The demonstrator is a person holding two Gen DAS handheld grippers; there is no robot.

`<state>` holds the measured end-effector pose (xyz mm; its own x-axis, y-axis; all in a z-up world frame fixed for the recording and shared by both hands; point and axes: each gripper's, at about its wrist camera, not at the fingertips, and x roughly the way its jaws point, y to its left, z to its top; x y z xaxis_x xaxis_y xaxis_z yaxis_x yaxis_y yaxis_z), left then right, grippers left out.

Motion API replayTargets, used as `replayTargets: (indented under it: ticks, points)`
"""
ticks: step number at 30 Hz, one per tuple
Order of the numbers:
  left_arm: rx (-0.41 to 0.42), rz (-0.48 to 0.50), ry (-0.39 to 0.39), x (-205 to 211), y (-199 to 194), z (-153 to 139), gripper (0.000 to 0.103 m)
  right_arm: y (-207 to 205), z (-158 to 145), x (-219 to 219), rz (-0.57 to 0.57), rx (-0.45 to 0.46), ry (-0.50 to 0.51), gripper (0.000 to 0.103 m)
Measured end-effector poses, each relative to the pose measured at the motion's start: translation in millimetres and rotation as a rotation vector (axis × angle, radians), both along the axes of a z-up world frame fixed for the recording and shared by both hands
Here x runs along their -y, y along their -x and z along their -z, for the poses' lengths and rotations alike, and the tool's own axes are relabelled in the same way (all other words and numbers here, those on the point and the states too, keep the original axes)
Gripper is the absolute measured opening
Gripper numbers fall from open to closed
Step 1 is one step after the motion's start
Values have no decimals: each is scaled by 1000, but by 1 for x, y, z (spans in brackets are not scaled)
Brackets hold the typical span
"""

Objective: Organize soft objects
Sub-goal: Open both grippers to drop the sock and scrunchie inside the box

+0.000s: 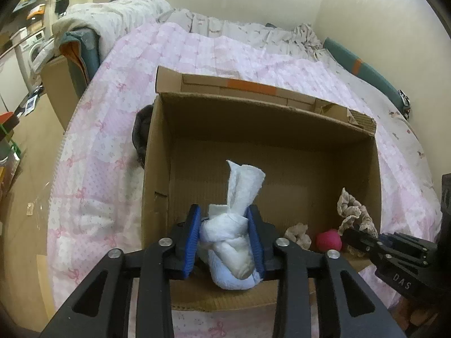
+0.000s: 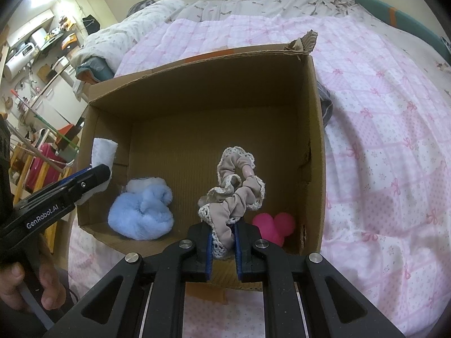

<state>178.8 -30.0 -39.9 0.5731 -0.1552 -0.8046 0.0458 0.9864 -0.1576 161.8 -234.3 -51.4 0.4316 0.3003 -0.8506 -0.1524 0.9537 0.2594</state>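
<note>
An open cardboard box [image 1: 293, 112] [image 2: 197, 64] sits on the pink bed cover. My left gripper [image 1: 224, 219] is shut on a knotted white cloth [image 1: 234, 225] and holds it over the box's near left side; the cloth's tip also shows in the right wrist view [image 2: 104, 152]. My right gripper [image 2: 222, 239] is shut on a beige lace-edged scrunchie [image 2: 236, 191] [image 1: 352, 211] over the box's near edge. A fluffy light blue soft item [image 2: 141, 211] [image 1: 234, 278] and a pink soft item [image 2: 273, 225] [image 1: 328, 239] lie on the box floor.
The pink patterned bed cover [image 2: 380, 140] surrounds the box. A rumpled quilt and pillows [image 1: 112, 19] lie at the bed's head. A dark object [image 1: 141, 132] sits against the box's left outer wall. Room clutter and a washing machine [image 1: 31, 48] stand at far left.
</note>
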Motion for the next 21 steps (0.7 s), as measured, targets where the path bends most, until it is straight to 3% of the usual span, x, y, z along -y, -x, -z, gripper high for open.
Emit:
replayTargets:
  ticks: [3,5,10,21]
  points:
    - [4,-3,-11,2,0,-1,35,1,0,-1,-4,4,-1,13]
    - [1,-10,-17,3,0,-2,49,0,0,-1,-4,5,-3,13]
    - [17,-18,-48,4,3,-5,64,1,0,1,-2,6,-8,13]
    - [11,-20,-68,5,3,-5,65,1,0,3,2,8,-21,13]
